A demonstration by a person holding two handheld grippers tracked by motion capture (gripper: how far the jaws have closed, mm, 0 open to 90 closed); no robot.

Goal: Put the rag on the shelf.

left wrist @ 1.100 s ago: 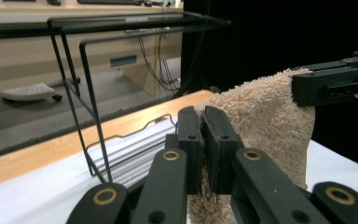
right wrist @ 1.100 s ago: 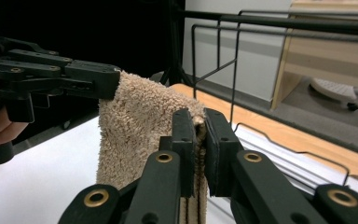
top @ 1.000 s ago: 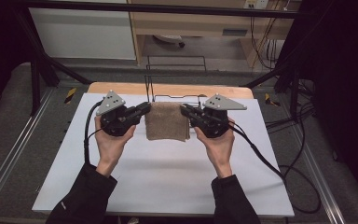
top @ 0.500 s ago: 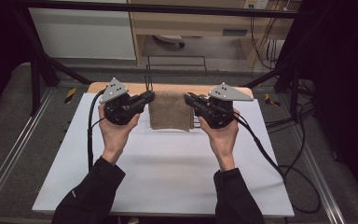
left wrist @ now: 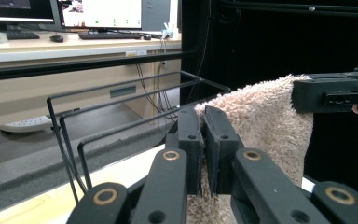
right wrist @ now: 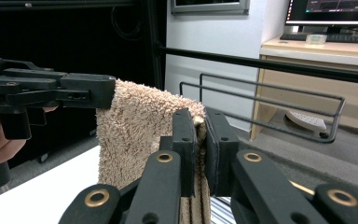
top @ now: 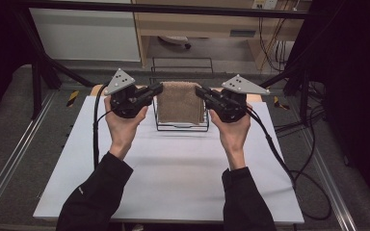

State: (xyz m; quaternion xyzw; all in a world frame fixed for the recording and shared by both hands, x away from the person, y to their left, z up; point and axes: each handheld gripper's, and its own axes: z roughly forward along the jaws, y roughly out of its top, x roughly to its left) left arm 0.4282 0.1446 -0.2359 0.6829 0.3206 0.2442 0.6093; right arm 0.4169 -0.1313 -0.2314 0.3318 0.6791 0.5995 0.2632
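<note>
While both claws grip the brown towel (top: 180, 102) by its upper corners, left claw (top: 158, 88) and right claw (top: 199, 91) hold it stretched above the wire rack (top: 182, 126) on the white surface (top: 173, 173). Hanging appears underway; next, lower the fold squarely over a bar.

No legible text, label or number on any surface here.
</note>
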